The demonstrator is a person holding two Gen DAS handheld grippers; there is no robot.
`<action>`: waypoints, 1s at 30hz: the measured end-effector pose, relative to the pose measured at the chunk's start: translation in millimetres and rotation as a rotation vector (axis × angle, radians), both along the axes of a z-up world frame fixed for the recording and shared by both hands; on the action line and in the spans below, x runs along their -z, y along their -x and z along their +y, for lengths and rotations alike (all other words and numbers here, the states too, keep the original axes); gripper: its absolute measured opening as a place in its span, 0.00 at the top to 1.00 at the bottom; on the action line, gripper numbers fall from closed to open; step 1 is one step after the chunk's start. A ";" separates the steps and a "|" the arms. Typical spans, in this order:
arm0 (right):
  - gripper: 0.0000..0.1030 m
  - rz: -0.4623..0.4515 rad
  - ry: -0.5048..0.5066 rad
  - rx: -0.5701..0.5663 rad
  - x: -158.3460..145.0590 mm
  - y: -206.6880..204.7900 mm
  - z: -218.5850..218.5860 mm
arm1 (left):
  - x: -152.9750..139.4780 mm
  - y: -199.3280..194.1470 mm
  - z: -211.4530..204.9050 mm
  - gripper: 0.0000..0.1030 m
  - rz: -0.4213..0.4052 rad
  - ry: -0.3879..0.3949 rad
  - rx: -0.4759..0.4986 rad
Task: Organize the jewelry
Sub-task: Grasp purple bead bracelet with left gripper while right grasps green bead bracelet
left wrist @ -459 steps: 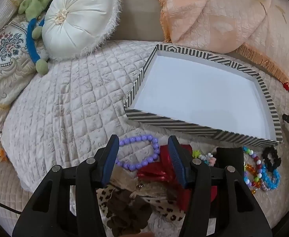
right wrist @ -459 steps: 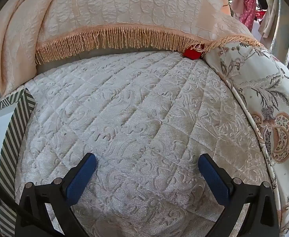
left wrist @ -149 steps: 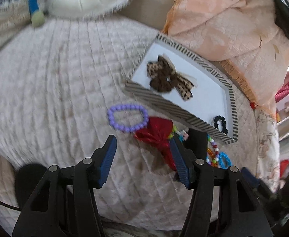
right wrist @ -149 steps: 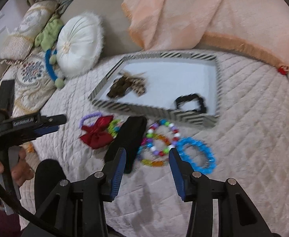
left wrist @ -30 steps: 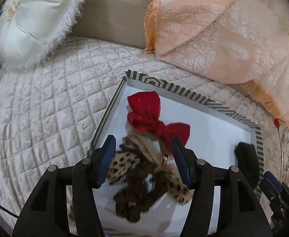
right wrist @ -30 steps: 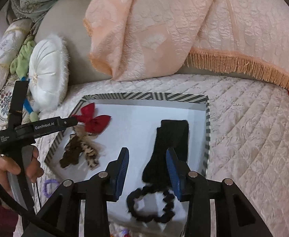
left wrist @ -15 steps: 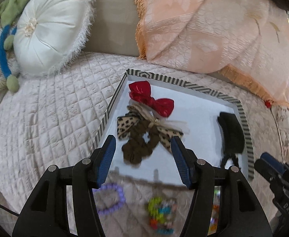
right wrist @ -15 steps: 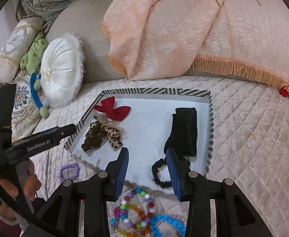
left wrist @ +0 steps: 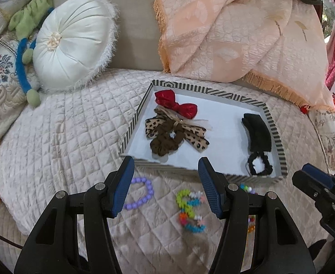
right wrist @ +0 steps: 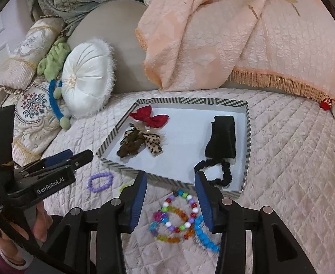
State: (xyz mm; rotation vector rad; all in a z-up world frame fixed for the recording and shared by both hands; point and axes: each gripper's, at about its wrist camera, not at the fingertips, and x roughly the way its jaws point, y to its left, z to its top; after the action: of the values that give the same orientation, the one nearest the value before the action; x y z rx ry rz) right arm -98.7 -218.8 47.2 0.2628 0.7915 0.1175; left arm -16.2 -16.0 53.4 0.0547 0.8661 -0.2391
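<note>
Jewelry and hair pieces are split between a shallow tray (right wrist: 247, 137) with black-and-white striped walls and the quilted cream bedspread (right wrist: 293, 159) it rests on. Inside the tray, on its smooth white floor, lie a shiny red bow (right wrist: 149, 117), a leopard-print fabric bow tangled with a ruffled brown scrunchie (right wrist: 137, 142), a flat black headband (right wrist: 223, 137) and a crinkled black scrunchie (right wrist: 221, 171) touching its near end. Just outside the near wall of the tray, on the bedspread, sit a ring of round lilac beads (right wrist: 100, 181), a chunky bracelet of flower-shaped pastel beads (left wrist: 190, 210), a loop of mixed glassy coloured beads (right wrist: 175, 217) and, touching it, a string of bright blue beads (right wrist: 204, 235).

Both claws hang above these loose pieces, angled down. The left gripper (left wrist: 166, 188) has its ribbed blue pads apart with nothing between them. The right gripper (right wrist: 171, 199) has just been opening a little; its pads stand apart, empty, over the coloured bead loop.

A round pleated satin cushion (left wrist: 73, 43) with a fuzzy fringe leans at the head of the bed, beside a peach textured throw (left wrist: 247, 34) edged in tassels.
</note>
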 end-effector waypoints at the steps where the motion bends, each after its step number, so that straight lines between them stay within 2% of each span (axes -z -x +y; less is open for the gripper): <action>1: 0.59 0.000 -0.002 -0.001 -0.2 2.5 1.1 | 0.6 4.4 0.9 0.44 -0.001 -0.005 0.001; 10: 0.54 0.003 0.000 -0.015 0.6 25.4 10.9 | 8.3 31.8 6.9 0.44 -0.001 -0.025 0.002; 20: 0.50 0.009 -0.001 -0.026 1.9 38.4 14.4 | 9.0 42.0 13.3 0.44 0.017 -0.015 0.010; 25: 0.49 0.020 0.001 -0.025 4.9 44.2 10.2 | 6.3 35.8 30.2 0.44 0.088 0.072 0.023; 30: 0.49 0.055 0.010 -0.017 17.3 48.9 -1.3 | 3.8 17.2 61.4 0.44 0.169 0.176 -0.005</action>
State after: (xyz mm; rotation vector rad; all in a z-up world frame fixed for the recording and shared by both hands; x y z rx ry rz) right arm -147.7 -220.1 29.8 0.2506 0.8488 0.1228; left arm -33.4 45.4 49.6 -0.1336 1.0100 -0.3182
